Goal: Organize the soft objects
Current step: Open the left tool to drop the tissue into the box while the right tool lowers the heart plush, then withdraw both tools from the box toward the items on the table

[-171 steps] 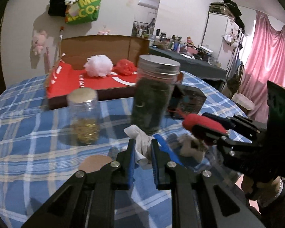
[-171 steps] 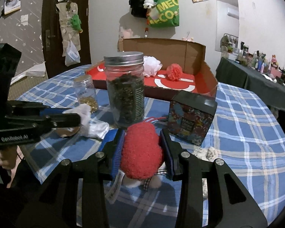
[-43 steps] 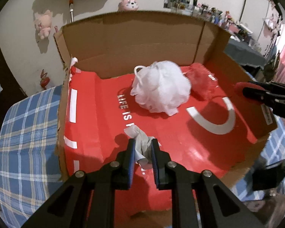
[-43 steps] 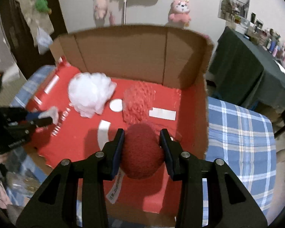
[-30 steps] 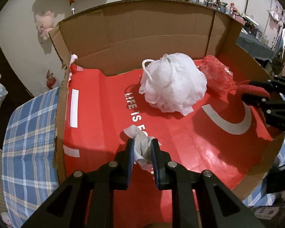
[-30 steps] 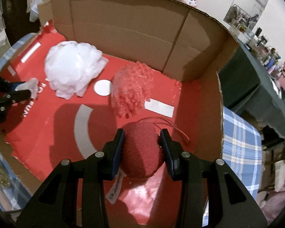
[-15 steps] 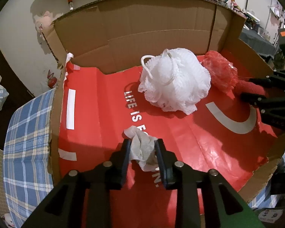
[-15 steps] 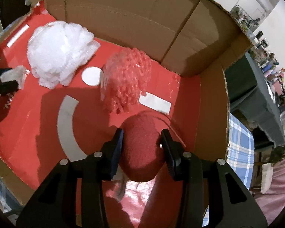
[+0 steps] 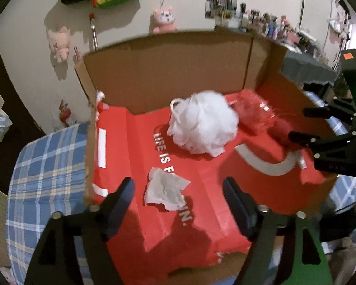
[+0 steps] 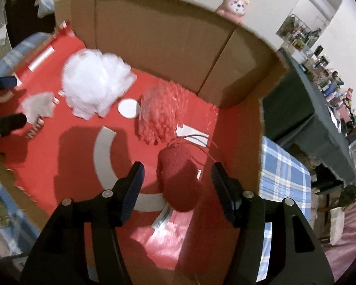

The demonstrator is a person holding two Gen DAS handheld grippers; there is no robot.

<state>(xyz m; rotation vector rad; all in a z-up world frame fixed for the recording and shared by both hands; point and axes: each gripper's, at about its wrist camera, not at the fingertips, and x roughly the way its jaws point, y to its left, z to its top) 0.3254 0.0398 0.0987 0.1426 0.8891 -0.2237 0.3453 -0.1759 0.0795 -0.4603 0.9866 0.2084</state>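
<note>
Red plush point(image 10: 179, 180) — its white tag shows only from the right wrist — lies between just-opened jaws.

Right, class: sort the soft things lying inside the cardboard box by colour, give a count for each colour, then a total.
White: 2, the white mesh pouf and the crumpled white cloth.
Red: 2, the red mesh pouf and the dark red plush toy.
Total: 4 soft things in the cardboard box.

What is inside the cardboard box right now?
On the cardboard box floor: white pouf, red pouf, dark red plush, crumpled white cloth. Anything beneath them is hidden.
</note>
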